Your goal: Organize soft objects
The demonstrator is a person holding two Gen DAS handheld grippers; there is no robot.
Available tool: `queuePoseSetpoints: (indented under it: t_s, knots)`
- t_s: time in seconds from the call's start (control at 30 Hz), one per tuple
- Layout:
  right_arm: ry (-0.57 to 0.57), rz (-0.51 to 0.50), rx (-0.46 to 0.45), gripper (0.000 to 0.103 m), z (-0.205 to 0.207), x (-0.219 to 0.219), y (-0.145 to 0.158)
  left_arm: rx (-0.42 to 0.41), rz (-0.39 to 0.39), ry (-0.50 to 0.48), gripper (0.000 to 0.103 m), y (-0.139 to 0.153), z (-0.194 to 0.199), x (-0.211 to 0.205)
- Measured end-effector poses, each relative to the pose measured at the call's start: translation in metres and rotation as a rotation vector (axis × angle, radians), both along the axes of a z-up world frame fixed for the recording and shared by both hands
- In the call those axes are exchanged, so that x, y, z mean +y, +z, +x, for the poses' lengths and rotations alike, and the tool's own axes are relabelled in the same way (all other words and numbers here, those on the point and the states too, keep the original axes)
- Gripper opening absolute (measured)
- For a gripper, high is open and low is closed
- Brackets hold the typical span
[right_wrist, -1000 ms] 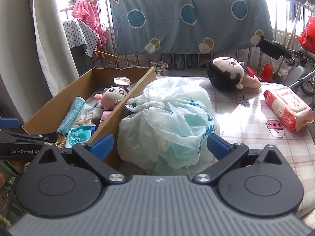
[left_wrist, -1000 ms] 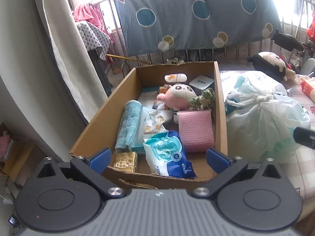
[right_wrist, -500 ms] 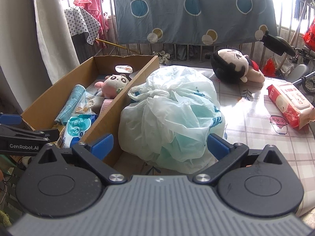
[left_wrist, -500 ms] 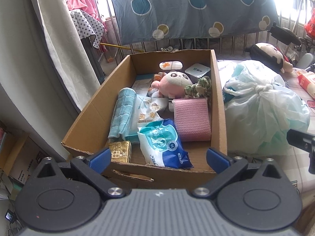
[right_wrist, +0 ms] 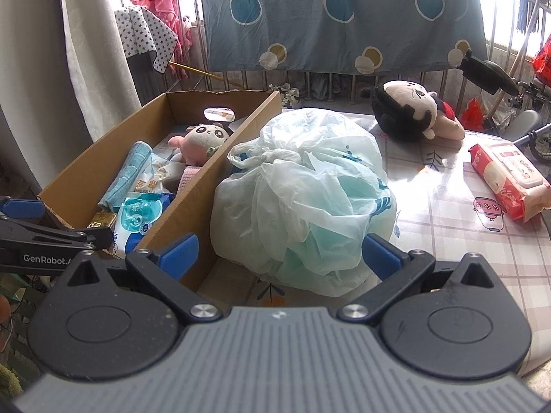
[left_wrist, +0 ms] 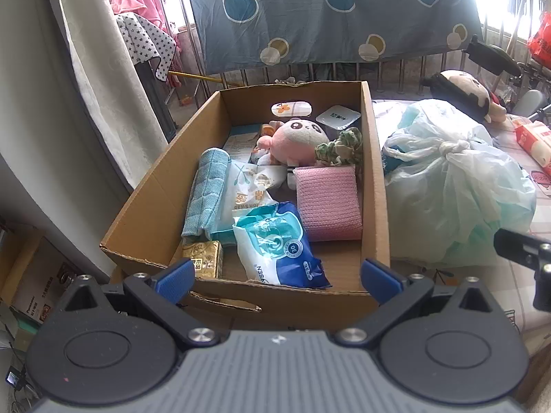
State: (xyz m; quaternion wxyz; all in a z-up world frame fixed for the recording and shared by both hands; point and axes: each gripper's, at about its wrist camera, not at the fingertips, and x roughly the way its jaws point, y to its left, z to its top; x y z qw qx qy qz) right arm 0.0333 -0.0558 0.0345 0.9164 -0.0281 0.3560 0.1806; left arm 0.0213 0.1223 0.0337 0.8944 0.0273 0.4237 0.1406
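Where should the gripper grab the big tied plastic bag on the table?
Probably by the knot on top of the plastic bag, coming from above. The twisted knot is narrow and bunched, so the open right gripper could close around it. The body is wide, puffy and slippery, likely too fat to pinch.

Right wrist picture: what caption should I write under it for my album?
Open right gripper faces a tied plastic bag beside a full cardboard box.

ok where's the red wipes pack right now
In the right wrist view, the red wipes pack lies on the table at the far right, beyond the tied plastic bag and nearer than the black-haired doll.
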Motion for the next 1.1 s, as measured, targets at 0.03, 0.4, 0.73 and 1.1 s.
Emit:
queuePoseSetpoints:
  t_s: [0.03,0.4,0.73,1.1]
  knots:
    - [0.002,-0.001,0.003,0.102,0.0003,0.0002,-0.0003,0.001,0.0,0.0,0.103,-0.0003,-0.0001,-0.0001]
    - [-0.003,-0.007,0.018,0.102,0.0004,0.0005,-0.002,0.005,-0.004,-0.006,0.103,-0.0013,0.0005,0.0]
    - [-0.006,-0.006,0.032,0.102,0.0015,0.0001,-0.0042,0.013,-0.005,-0.024,0.103,-0.0026,0.002,-0.0017]
    - [-0.015,-0.005,0.048,0.102,0.0021,-0.0028,-0.0071,0.021,-0.014,-0.048,0.103,-0.0046,0.0045,-0.0052]
